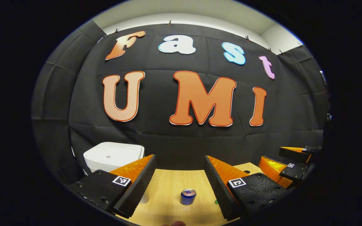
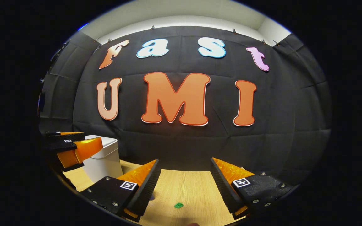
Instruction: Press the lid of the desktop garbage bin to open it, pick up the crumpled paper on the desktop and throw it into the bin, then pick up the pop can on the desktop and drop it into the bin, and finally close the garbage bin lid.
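In the left gripper view, a can (image 1: 188, 196) is seen standing upright on the table (image 1: 168, 188), its long axis vertical and its top turned up, placed between the two fingers of the left gripper (image 1: 180, 180) but farther along the table and touched by neither. To the left, the bin (image 1: 113, 157) is shown with its lid flat and shut, partly hidden behind the left finger. At the right edge of this view the right gripper (image 1: 289, 163) is seen farther off. A small green thing (image 1: 216, 202) is just visible beside the inner edge of the right finger; what it is cannot be told. In the right gripper view, a small green thing (image 2: 178, 205) lies on the table (image 2: 187, 188) between the fingers of the right gripper (image 2: 185, 183), near the lower edge; it is too small to be identified. The bin (image 2: 104, 160) is seen here at the left, and the left gripper (image 2: 74, 147) is held in front of it at about lid height; whether it touches the bin cannot be told. Both grippers are held wide apart, with nothing gripped and nothing pressed by either finger. A fingertip-like shape is glimpsed at the bottom edge of each view.
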A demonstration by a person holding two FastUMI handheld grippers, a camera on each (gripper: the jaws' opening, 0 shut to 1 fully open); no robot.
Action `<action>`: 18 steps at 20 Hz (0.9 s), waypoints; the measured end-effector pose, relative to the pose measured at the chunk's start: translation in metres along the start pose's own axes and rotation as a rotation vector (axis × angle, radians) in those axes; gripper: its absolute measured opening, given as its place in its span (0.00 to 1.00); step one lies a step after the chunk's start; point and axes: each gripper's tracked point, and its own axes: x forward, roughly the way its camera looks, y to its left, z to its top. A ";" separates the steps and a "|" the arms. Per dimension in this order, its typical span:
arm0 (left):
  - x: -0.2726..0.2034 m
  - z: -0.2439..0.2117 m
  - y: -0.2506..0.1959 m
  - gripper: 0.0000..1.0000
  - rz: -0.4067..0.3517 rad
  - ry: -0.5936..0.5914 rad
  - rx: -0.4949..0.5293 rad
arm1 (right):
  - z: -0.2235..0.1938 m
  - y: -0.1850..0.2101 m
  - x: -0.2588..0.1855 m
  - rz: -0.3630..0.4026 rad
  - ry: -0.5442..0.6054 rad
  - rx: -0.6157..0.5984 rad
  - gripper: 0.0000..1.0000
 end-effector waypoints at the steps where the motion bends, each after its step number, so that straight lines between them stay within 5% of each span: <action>1: 0.000 -0.002 -0.001 0.97 0.002 0.005 -0.003 | 0.001 -0.001 -0.001 -0.004 -0.001 0.003 0.94; 18: -0.003 -0.005 -0.002 0.98 -0.004 0.010 0.007 | -0.003 -0.002 -0.007 -0.023 0.025 0.000 0.94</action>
